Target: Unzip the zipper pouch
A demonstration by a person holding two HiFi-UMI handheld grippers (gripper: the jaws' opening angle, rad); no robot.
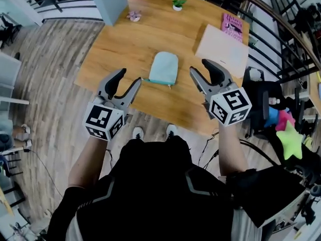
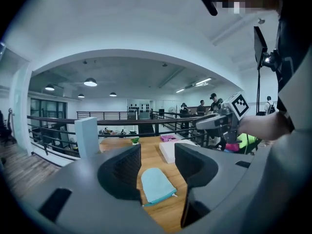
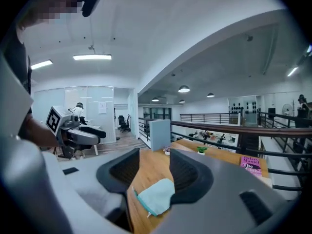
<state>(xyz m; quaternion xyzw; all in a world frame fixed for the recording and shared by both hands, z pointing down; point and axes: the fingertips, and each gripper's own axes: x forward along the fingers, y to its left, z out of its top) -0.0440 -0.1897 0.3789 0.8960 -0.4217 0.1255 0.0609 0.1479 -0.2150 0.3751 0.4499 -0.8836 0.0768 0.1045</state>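
A pale mint zipper pouch lies flat on the wooden table, its zipper edge along the near side with the pull at the right end. My left gripper hovers open above the table's near edge, left of the pouch. Right of the pouch, my right gripper is held up, also open. Neither touches the pouch. The pouch shows between the open jaws in the left gripper view, and again as the pouch in the right gripper view.
A white box and a pink book lie at the table's right. A tiny potted plant, a small pink item and a pale blue upright panel stand at the back. Railings and a cluttered cart are to the right.
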